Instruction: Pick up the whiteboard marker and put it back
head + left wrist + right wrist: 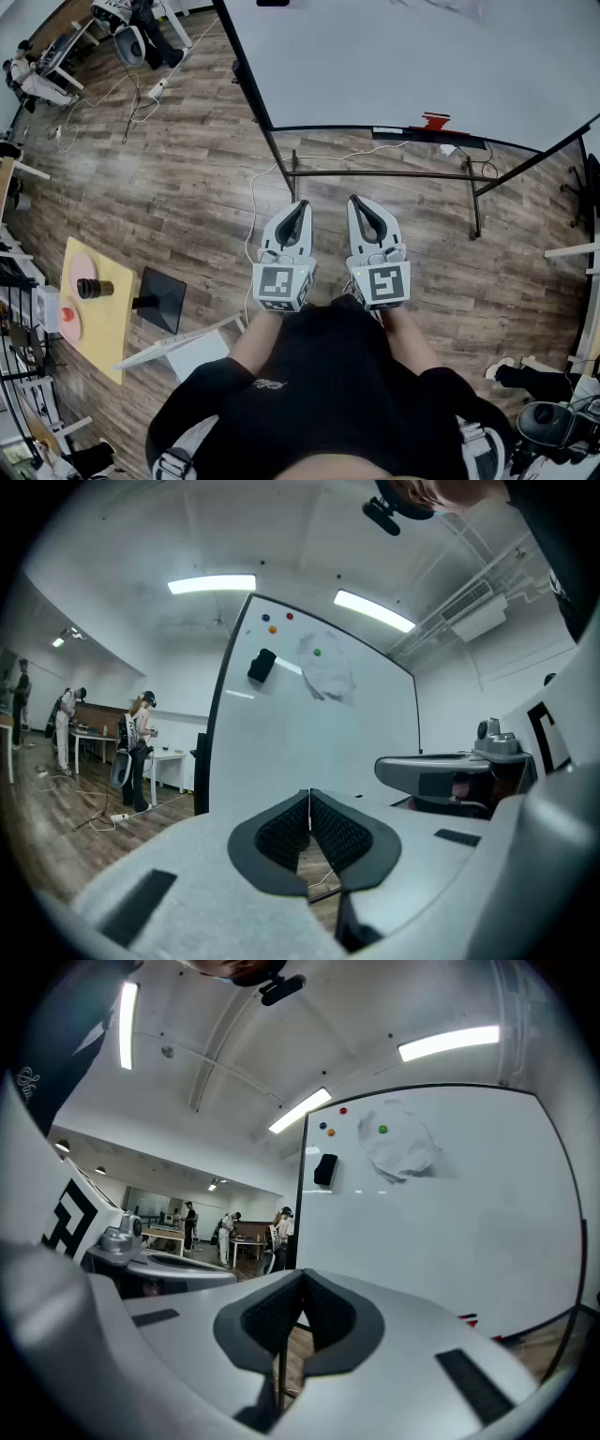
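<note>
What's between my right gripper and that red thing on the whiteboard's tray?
Head view: wood floor, the whiteboard stand's dark crossbar and a white cable lie between the right gripper and the red thing; nothing else.

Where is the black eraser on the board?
In the right gripper view, the black eraser sits high up on the whiteboard. It is close to the board's left edge, just below the coloured magnets.

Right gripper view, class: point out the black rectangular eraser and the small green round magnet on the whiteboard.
Black rectangular eraser [325, 1169]: right gripper view, centre of its body.
Small green round magnet [382, 1130]: right gripper view, middle of its face.
</note>
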`<state>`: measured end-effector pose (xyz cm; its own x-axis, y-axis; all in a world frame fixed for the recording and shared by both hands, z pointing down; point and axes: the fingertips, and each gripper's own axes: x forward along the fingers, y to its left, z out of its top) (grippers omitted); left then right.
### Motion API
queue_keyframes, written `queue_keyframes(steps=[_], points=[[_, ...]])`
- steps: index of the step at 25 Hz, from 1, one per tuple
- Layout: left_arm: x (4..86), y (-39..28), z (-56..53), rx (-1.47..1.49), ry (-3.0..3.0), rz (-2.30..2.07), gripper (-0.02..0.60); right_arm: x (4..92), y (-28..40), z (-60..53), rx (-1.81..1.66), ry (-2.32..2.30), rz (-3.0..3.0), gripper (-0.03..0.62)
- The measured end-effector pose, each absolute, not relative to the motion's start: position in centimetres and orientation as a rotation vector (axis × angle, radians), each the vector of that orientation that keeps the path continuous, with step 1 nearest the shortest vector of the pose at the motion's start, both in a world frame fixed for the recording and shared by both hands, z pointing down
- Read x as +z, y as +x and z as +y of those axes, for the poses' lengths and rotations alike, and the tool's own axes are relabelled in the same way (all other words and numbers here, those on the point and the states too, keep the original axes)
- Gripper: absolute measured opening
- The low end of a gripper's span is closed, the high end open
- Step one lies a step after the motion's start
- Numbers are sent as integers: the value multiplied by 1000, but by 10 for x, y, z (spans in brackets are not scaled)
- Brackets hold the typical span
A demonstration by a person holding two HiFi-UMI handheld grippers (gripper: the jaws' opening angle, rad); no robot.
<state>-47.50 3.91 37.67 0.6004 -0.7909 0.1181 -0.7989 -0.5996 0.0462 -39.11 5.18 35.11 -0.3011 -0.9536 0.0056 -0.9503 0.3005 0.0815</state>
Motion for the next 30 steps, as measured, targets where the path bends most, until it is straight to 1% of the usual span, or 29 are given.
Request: queue_keyframes(steps=[7,14,19,25,30], points=[[388,-424,33,146,2687,-1356,9,363,-347,46,-25,1768,-2563,3],[406,-373,30,204,2675,-1349,9,385,-285,41,-3,1791,-2494,3],[408,-347,24,246,2694,-1315,9,394,-262,36,33,1811,-2490,3],[418,-315,-3,286,2723,-1237,9,403,-240,15,63,1826,-2454,3],[430,-279,-55,302,2742,-1135,9,417,-202,-13,91,1876,-2362,3]])
